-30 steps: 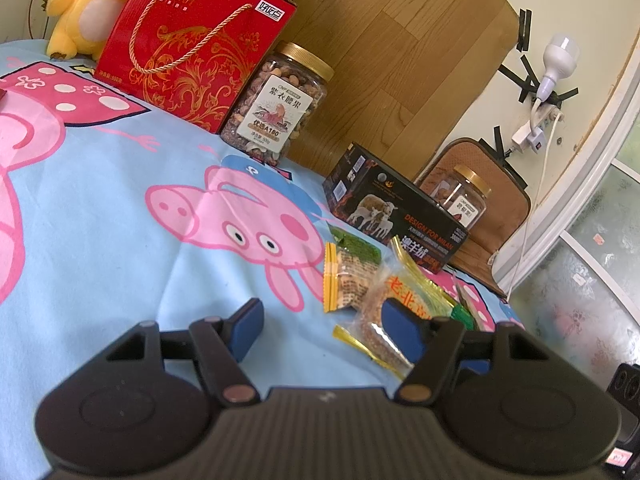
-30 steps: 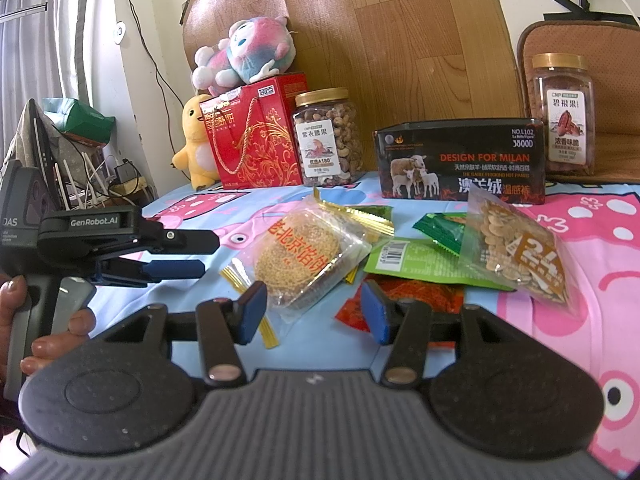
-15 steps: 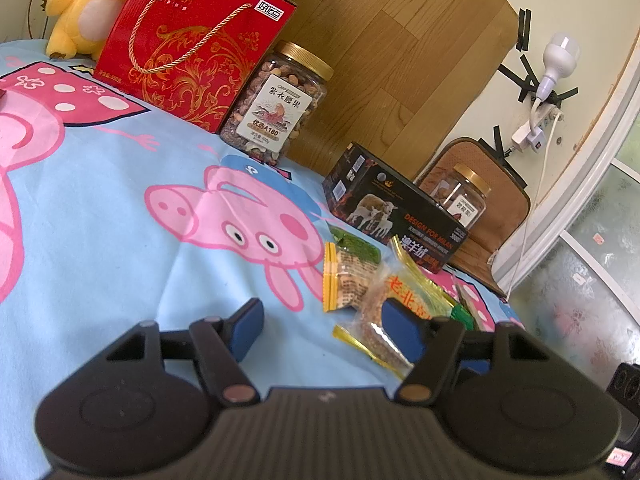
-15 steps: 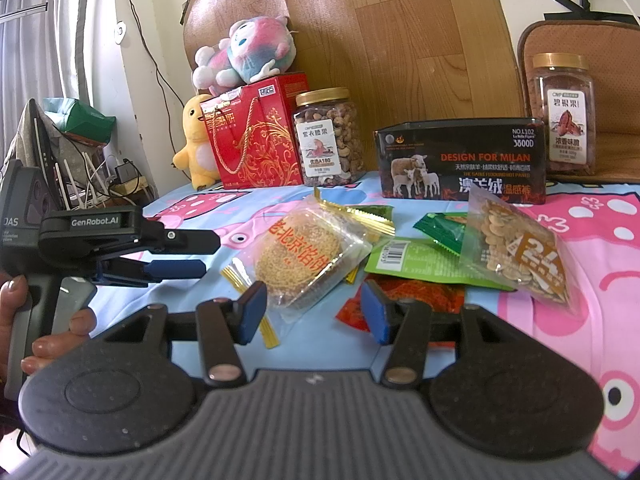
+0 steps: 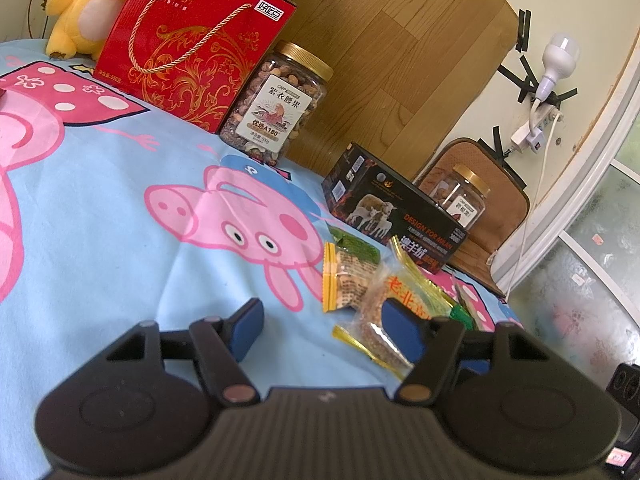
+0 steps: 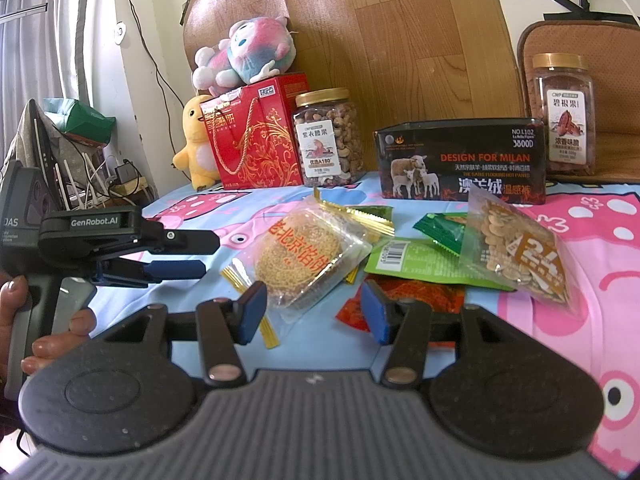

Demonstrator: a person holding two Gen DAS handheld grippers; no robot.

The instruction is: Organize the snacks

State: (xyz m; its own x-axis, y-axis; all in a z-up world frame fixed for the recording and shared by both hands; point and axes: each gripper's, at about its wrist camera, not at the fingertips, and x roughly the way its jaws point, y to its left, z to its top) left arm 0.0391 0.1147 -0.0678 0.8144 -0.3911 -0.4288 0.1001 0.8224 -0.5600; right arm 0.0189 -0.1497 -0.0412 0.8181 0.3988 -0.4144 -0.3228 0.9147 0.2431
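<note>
**Loose snack packets waiting, both grippers empty**

The snacks sit in a loose heap on the cartoon-pig bedsheet (image 6: 592, 248), in front of the black tin (image 6: 460, 160). Nearest the right gripper (image 6: 314, 312), at its 12 o'clock, lies the clear round-cake packet (image 6: 304, 260). I'd judge it light, crinkly and slippery, the cake inside brittle, so the flat sealed edge with the gold strip is the safer place to pinch. Its long axis seems to run from 7 to 1 o'clock in the right wrist view, gold ends at both.

At 2 o'clock the seed pouch (image 6: 516, 248) leans on a green packet (image 6: 416, 260), propped up at an angle; loose seeds will shift, so take it by a corner seam.

The right gripper's jaws stand apart, holding nothing. The left gripper (image 5: 324, 326) is likewise spread and empty, with the same cake packet (image 5: 384, 300) at its 1 o'clock.
</note>
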